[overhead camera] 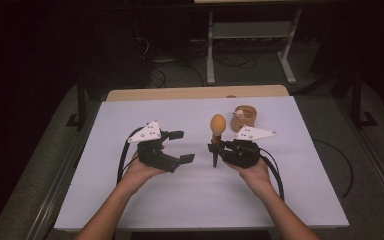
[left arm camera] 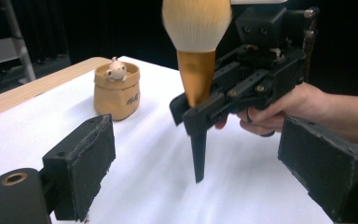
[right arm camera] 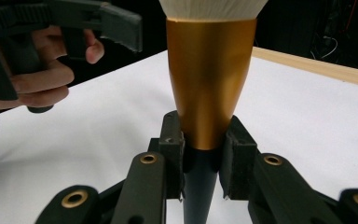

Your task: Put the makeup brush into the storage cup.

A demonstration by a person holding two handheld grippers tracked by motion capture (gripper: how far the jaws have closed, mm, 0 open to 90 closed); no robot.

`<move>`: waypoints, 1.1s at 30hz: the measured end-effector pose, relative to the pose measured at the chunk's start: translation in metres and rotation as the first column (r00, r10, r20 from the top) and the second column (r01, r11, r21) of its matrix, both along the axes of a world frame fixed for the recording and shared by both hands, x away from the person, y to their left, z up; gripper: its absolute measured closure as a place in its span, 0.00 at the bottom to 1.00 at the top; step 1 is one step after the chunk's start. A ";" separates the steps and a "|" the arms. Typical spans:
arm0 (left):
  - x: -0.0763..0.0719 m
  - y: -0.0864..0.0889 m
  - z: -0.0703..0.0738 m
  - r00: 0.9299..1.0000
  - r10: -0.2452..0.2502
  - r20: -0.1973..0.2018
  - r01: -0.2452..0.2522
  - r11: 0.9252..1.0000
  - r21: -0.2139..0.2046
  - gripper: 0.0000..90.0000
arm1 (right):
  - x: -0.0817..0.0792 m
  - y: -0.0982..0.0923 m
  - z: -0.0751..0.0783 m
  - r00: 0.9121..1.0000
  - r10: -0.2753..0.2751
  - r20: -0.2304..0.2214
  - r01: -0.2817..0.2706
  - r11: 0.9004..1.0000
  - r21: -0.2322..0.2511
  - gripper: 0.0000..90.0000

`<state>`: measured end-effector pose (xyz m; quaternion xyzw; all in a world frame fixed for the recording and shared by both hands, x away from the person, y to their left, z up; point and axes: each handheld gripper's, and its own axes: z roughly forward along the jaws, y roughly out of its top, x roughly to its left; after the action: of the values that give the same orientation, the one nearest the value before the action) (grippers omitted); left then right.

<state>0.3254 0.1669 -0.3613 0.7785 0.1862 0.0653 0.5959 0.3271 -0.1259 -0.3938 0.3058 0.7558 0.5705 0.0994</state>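
A makeup brush (overhead camera: pixel 216 131) with cream bristles, a gold ferrule and a black handle stands upright, bristles up, above the white table (overhead camera: pixel 180 200). My right gripper (overhead camera: pixel 214 146) is shut on it where the ferrule meets the handle, as the right gripper view shows: brush (right arm camera: pixel 209 84), gripper (right arm camera: pixel 203 158). The handle's tip hangs just over the sheet. My left gripper (overhead camera: pixel 182 146) is open and empty, a short way left of the brush and facing it. In the left gripper view the brush (left arm camera: pixel 196 79) and the right gripper (left arm camera: pixel 200 109) stand between the wide pads (left arm camera: pixel 91 163).
A small tan pouch (overhead camera: pixel 244 116) with a little toy figure in it stands behind the right gripper, near the back of the table; it also appears as the pouch (left arm camera: pixel 116 93) in the left gripper view. A bare wooden strip (overhead camera: pixel 195 93) runs along the far edge.
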 end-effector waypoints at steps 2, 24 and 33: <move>-0.002 0.006 -0.001 1.000 0.010 0.001 -0.010 1.000 -0.006 0.12 | 0.000 -0.001 0.000 1.000 -0.003 0.004 0.003 1.000 0.000 0.81; -0.028 0.056 -0.014 0.995 0.103 0.010 -0.102 0.994 -0.037 0.12 | 0.001 -0.006 0.002 1.000 -0.018 0.014 0.018 1.000 -0.014 0.81; -0.036 0.067 -0.020 0.992 0.122 0.016 -0.122 0.992 -0.025 0.12 | 0.002 -0.012 0.003 0.999 -0.036 0.020 0.036 0.999 -0.018 0.81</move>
<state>0.2897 0.2335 -0.3813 0.7578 0.2291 0.1060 0.6016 0.3294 -0.1375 -0.3905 0.3128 0.7542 0.5648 0.1199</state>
